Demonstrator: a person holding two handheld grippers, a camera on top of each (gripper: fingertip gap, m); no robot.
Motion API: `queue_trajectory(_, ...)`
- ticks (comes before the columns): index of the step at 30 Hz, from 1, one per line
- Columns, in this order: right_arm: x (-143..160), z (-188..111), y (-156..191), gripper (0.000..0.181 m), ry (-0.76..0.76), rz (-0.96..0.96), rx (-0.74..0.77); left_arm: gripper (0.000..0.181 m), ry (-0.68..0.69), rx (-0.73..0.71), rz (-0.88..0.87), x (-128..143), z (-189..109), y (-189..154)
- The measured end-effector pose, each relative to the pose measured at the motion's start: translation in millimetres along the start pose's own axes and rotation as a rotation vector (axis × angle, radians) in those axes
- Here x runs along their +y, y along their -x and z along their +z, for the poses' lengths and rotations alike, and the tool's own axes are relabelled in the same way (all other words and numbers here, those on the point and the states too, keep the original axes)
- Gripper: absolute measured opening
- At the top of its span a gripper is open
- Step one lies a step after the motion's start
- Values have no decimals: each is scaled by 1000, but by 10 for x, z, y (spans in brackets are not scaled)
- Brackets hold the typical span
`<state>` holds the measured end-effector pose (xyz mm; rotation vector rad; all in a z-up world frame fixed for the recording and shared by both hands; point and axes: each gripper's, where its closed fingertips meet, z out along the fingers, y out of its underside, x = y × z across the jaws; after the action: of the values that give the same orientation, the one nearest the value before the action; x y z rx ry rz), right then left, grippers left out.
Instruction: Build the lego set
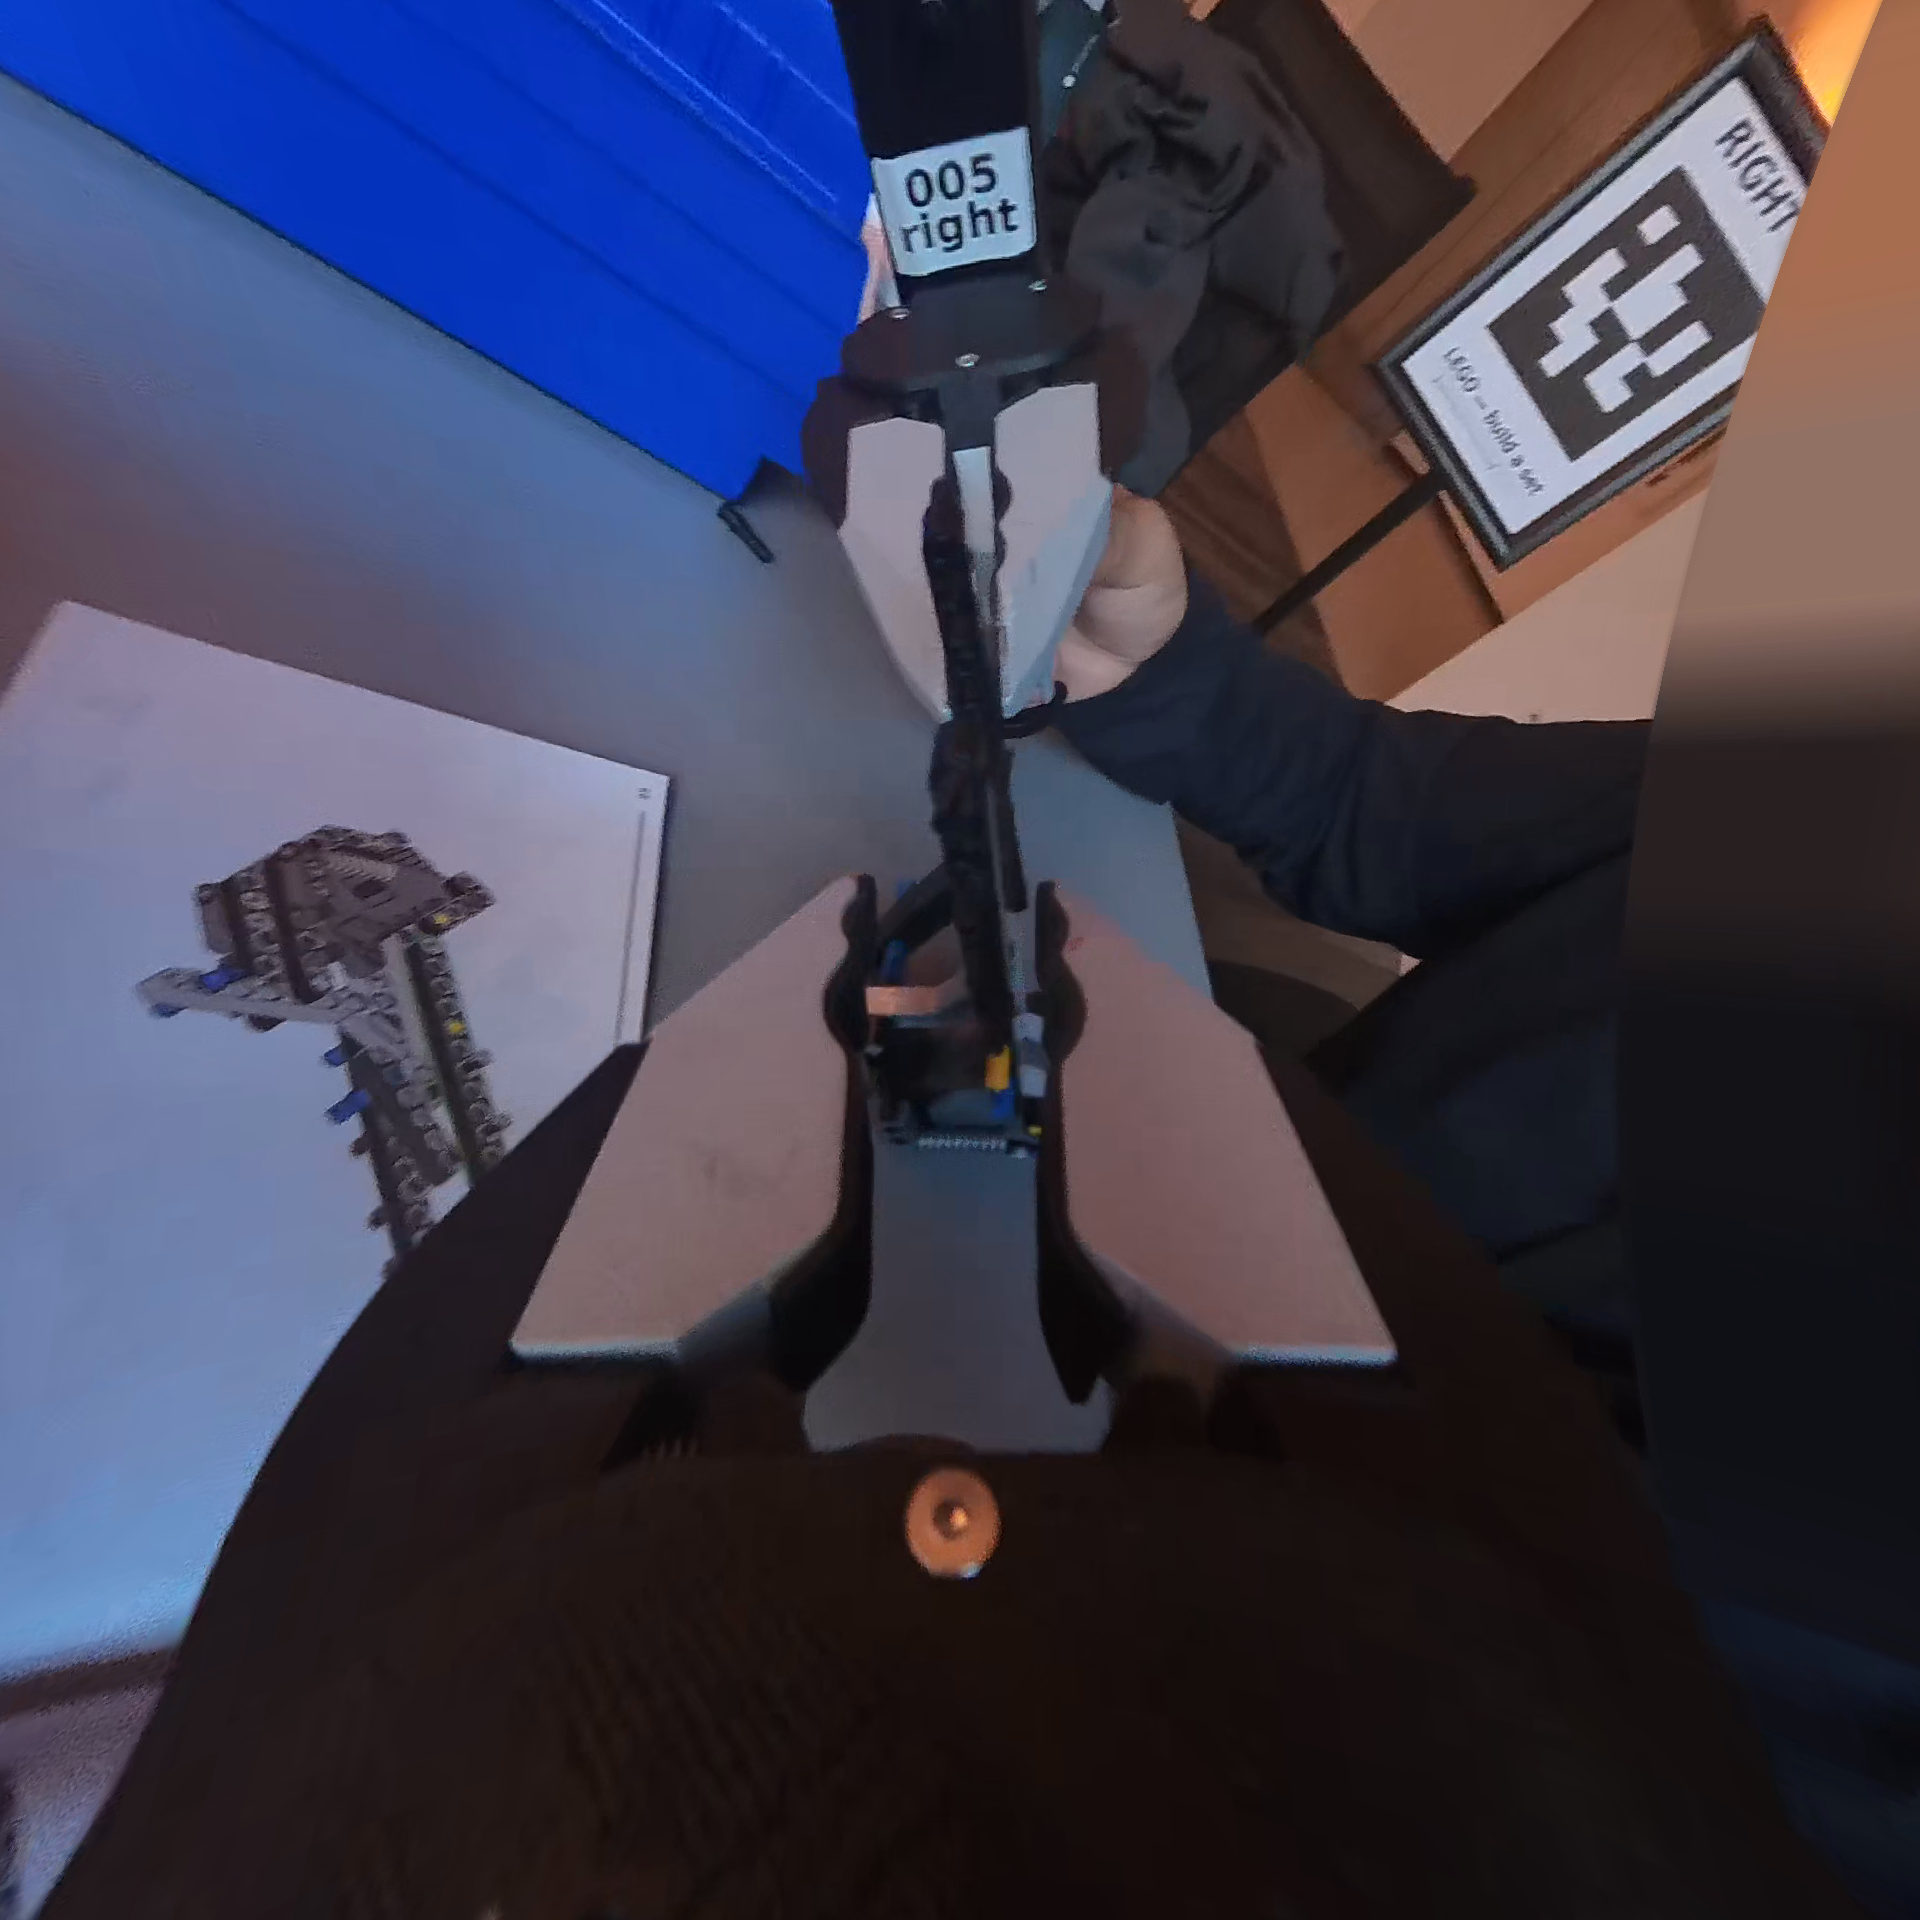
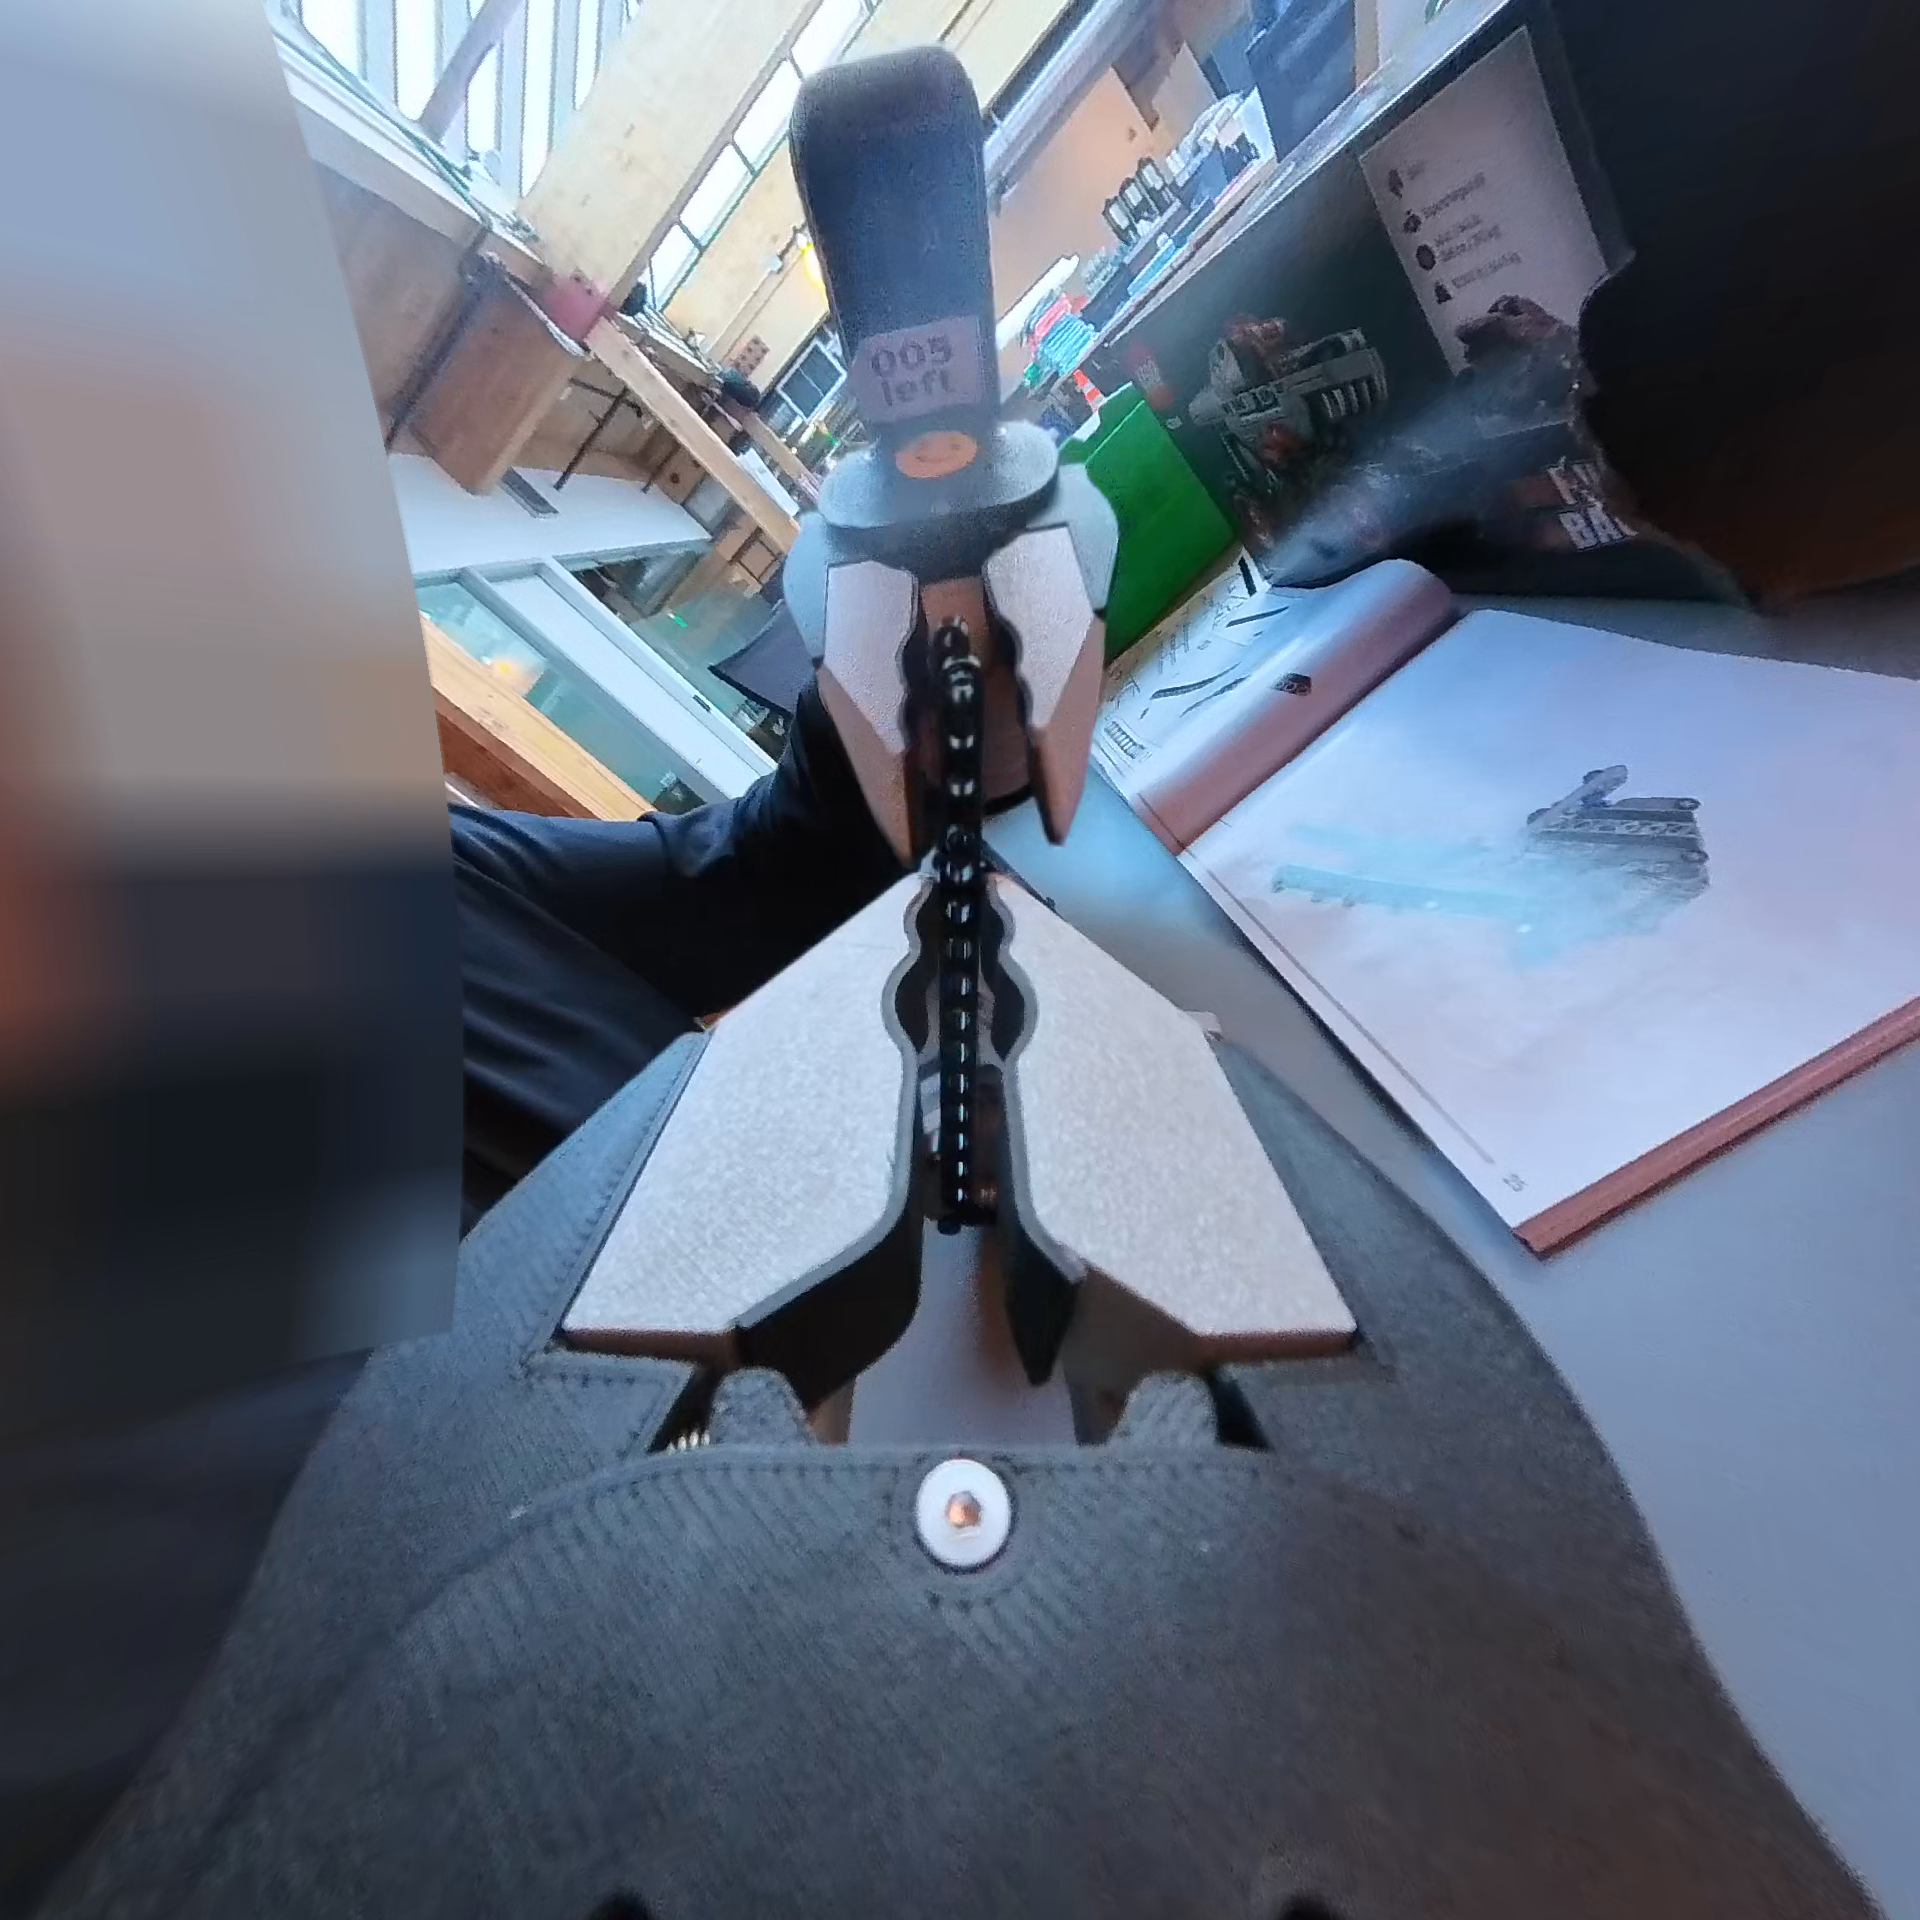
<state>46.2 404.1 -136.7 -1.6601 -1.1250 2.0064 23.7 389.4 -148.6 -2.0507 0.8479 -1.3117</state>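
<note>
A lego assembly [image 1: 961, 1070] with blue, yellow and grey parts sits between the fingers of my left gripper [image 1: 954, 899], which is shut on it. A long black holed beam [image 1: 968, 821] of the assembly runs forward into my right gripper [image 1: 977, 712], which faces the left one and is shut on the beam. In the right wrist view the beam [image 2: 958, 1039] lies between my right gripper's fingers [image 2: 961, 883] and reaches into the left gripper [image 2: 982, 842] opposite. Both grippers hold the assembly above the grey table [image 1: 312, 468].
An open instruction booklet [image 1: 312, 935] lies on the table and also shows in the right wrist view [image 2: 1558, 883]. A blue bin [image 1: 520, 208] stands behind it. A lego box [image 2: 1351, 416] and a framed marker sign [image 1: 1621, 301] stand nearby. A person's hand [image 1: 1132, 592] holds the right gripper. The grippers are tip to tip, or close to it.
</note>
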Motion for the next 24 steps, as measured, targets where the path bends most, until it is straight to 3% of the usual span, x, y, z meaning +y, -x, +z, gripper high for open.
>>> queue_trajectory(8, 33, -32, 30, 4, -30, 5, 2, 9, -44, 29, 34, -91, 171, -119)
queue_trajectory(11, 46, -28, 29, 4, -32, -1, 11, 9, -41, 25, 43, -70, 211, -116)
queue_trajectory(15, 28, -45, 4, 4, -35, -36, 56, 23, -44, 46, 26, -66, 219, -133)
queue_trajectory(18, 33, -48, 12, 4, -36, -40, 63, 7, -53, 22, 55, -75, 234, -114)
queue_trajectory(24, 43, -72, 30, 4, -57, -16, 60, 6, -107, -1, 42, -99, 217, -62)
